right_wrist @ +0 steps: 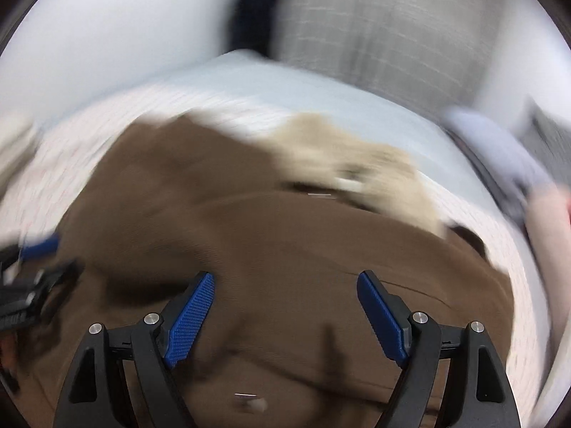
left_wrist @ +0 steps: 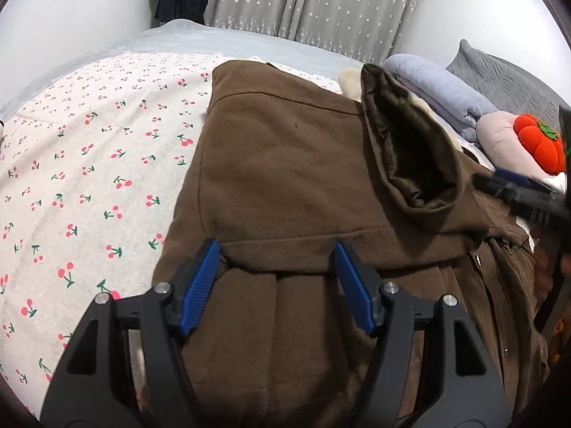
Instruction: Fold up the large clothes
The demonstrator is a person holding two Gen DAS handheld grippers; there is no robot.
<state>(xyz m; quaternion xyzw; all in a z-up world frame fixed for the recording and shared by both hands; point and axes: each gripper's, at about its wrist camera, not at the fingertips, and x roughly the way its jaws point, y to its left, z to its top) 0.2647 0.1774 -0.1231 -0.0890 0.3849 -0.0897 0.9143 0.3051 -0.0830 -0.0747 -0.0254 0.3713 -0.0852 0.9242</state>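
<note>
On the bed (left_wrist: pixel 249 41), over a cherry-print sheet (left_wrist: pixel 89 164), lies the big brown coat (left_wrist: pixel 285 164), partly folded. In the left view one sleeve (left_wrist: pixel 410 149) is turned back across the coat at about 1 o'clock, its dark lining showing. The left gripper (left_wrist: pixel 276 267) hangs just over a folded edge, its fingers spread and holding nothing. The right gripper (right_wrist: pixel 285 303) is over the coat too, fingers spread wide and empty; its view is very blurry.

I think a fold is half done. Next, each gripper needs to pinch a coat edge and lift together.

There is lots of bare sheet at 9 to 11 o'clock for laying cloth. At 2 to 3 o'clock it is crowded: a rolled blanket (left_wrist: pixel 439 85) and an orange pumpkin toy (left_wrist: pixel 539 142) sit near the coat.
</note>
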